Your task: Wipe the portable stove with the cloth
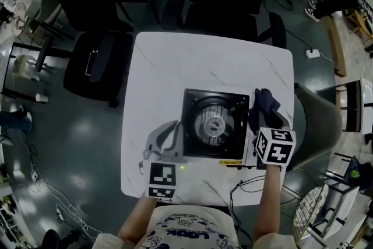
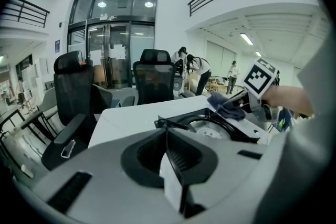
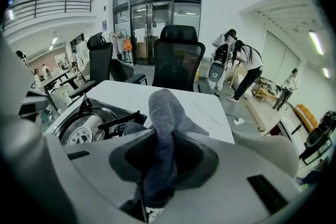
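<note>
black square stove (image 1: 213, 123) mid-table; dark cloth (image 1: 265, 105) bunched at its right edge

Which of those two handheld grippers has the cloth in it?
The right gripper, clamped on the dark grey cloth; the left gripper is shut on nothing.

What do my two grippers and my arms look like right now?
The left gripper and right gripper are pale grey moulded shells with dark ribbed pads in the claw. Each carries a white cube with black square markers: left cube, right cube. The shirt is white with dark print; no long sleeves.
</note>
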Available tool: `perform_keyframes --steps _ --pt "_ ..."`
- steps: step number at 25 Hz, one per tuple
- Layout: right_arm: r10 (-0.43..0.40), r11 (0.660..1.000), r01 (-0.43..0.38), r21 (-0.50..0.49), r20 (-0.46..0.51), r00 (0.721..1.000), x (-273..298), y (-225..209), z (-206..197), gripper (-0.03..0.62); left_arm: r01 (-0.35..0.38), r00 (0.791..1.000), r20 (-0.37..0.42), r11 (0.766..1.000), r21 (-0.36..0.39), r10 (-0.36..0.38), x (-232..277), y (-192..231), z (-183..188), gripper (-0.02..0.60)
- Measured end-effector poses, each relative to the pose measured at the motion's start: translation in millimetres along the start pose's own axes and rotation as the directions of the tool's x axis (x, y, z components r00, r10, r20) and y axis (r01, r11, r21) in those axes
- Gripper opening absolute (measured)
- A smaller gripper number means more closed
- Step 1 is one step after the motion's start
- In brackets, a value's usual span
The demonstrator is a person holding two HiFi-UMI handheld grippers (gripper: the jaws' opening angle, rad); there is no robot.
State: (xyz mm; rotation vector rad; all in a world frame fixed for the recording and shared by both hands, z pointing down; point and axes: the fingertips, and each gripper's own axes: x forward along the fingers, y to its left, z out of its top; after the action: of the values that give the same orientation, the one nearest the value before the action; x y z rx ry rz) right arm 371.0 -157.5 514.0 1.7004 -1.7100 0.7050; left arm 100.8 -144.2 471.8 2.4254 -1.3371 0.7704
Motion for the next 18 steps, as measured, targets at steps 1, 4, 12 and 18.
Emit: perform_keyframes --steps 1,4,12,18 --pt "-0.001 1.0 0.001 -0.001 -0.005 1.0 -2 1 -3 0.091 0.004 1.0 0.003 1.0 0.001 -0.004 -1 -1 0 0.021" --pt "-0.009 1.0 0.009 -0.004 -0.017 1.0 -8 2 -12 0.092 0.016 1.0 0.011 1.0 0.0 -0.016 -5 -3 0 0.021" --pt "-0.035 0.999 0.036 0.022 -0.033 0.999 -28 9 -36 0.091 0.032 0.999 0.029 0.999 0.005 -0.032 -21 -1 -4 0.021" --pt "-0.063 0.998 0.064 0.016 -0.051 0.997 -44 14 -52 0.091 0.049 0.998 0.031 0.999 0.013 -0.05 -34 -1 -8 0.021"
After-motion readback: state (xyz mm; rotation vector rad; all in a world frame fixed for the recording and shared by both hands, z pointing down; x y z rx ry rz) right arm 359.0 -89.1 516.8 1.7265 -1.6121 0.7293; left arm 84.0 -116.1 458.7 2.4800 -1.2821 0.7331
